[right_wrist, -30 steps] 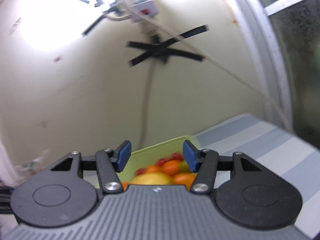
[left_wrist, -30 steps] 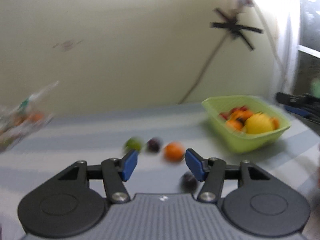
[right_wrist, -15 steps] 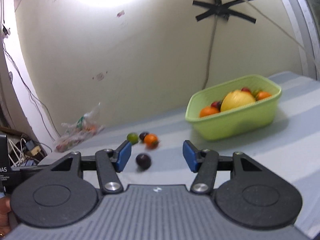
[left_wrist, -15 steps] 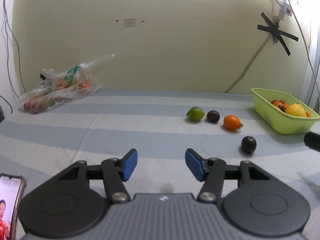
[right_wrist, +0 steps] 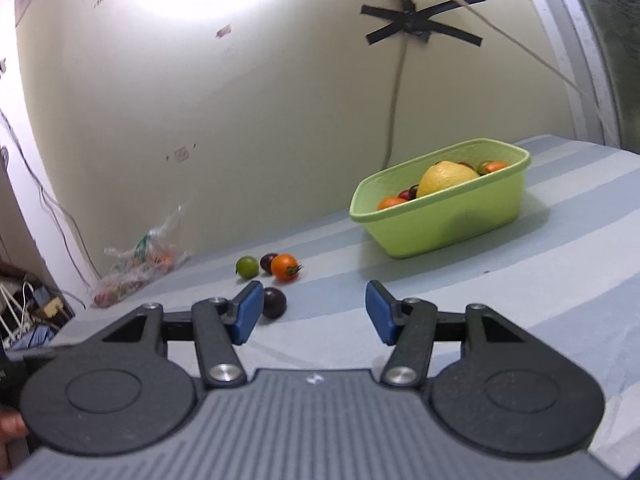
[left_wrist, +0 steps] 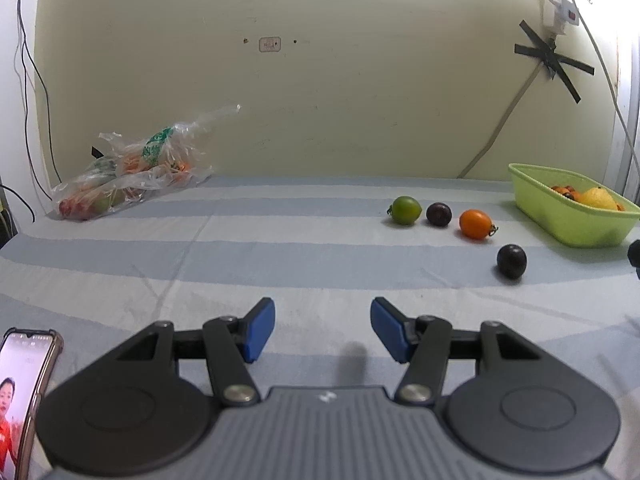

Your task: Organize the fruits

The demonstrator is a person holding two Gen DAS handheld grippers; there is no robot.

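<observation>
Several small fruits lie loose on the striped cloth: a green one, a dark plum, an orange tomato and a nearer dark plum. A lime-green basket at the right holds a yellow lemon and small tomatoes. My left gripper hovers open over bare cloth, well short and left of the fruits. My right gripper is open too; the near plum sits just beyond its left finger, the green fruit and orange tomato farther back.
A clear plastic bag with more produce lies at the far left by the wall. A phone with a lit screen rests at the near left edge. Cables and taped cord run down the wall behind the basket.
Both views swung left and settled from blur. The left view now shows the bag and phone, with the basket at its right edge. The right view now takes in the loose fruits.
</observation>
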